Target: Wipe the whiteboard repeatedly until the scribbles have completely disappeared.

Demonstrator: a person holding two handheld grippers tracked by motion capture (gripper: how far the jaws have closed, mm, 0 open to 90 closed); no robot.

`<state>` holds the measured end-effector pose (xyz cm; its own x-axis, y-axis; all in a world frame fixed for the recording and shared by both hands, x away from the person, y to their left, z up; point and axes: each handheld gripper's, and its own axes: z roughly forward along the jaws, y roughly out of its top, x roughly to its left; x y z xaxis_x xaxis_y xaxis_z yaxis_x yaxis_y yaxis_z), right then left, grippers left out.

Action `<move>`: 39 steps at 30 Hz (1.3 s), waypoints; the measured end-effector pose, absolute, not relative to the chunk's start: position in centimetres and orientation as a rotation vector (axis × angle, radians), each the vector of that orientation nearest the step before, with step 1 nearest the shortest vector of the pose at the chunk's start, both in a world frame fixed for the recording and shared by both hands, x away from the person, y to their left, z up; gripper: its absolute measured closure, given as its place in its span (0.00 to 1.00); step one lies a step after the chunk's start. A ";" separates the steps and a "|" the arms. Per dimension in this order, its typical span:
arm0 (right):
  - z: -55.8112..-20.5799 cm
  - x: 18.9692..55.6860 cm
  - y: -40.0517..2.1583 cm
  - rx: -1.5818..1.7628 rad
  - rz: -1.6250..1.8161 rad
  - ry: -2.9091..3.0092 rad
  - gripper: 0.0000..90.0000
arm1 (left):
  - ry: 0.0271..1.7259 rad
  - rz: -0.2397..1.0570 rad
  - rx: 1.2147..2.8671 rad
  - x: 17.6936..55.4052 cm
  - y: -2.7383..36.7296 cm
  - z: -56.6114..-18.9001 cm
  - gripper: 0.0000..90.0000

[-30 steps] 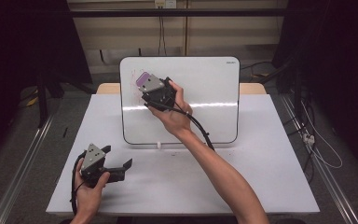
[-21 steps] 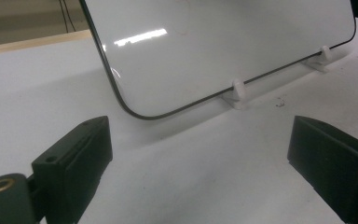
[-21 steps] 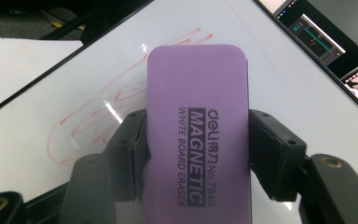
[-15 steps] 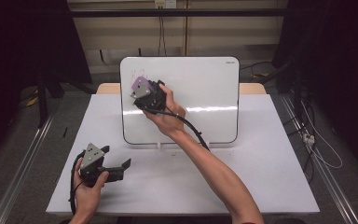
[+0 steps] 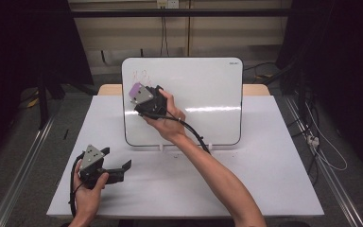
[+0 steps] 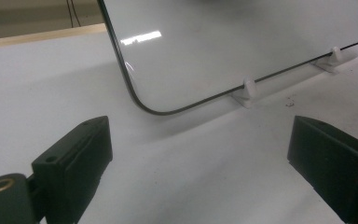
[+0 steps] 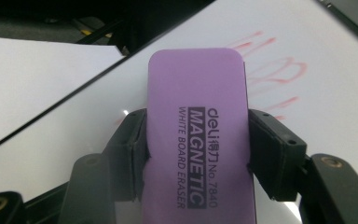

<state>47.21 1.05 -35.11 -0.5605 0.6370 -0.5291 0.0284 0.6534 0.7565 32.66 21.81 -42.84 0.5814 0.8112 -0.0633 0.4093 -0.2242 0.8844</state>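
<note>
Two claws: right claw (image 7: pixel 196 154) clamps purple "deli MAGNETIC WHITE BOARD ERASER" (image 7: pixel 196 135); left claw (image 6: pixel 200 163) gapes empty.

white table (image 5: pixel 274 156), grey floor (image 5: pixel 23 137), dark curtains (image 5: pixel 23 42)

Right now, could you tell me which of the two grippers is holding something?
The right gripper, up against the whiteboard, is shut on a purple eraser; the left gripper is open above the table.

The upright whiteboard (image 5: pixel 203 94) blocks the far middle of the desk (image 5: pixel 264 179); the near part and the right side are free for passing.
</note>
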 end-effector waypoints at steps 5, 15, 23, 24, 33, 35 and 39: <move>-33.2 49.3 -0.8 0.616 0.933 1.953 0.46 | 0.985 0.528 1.858 32.6 21.7 -42.8 0.07; -32.5 49.9 -0.5 0.634 0.922 1.934 0.46 | 0.986 0.525 1.863 32.7 21.7 -42.9 0.07; -35.6 47.1 2.4 0.490 0.885 2.030 0.46 | 0.987 0.526 1.860 32.6 21.6 -43.0 0.07; -35.7 47.0 2.5 0.488 0.881 2.031 0.46 | 0.987 0.525 1.860 32.6 21.6 -43.0 0.07; -32.2 50.5 0.3 0.634 0.901 1.940 0.46 | 0.973 0.524 1.881 32.5 21.5 -43.0 0.07; -31.4 51.2 -0.3 0.676 0.915 1.912 0.46 | 0.975 0.525 1.878 32.5 21.6 -43.0 0.07; -31.5 50.8 0.0 0.663 0.902 1.911 0.46 | 0.980 0.526 1.872 32.6 21.6 -43.1 0.07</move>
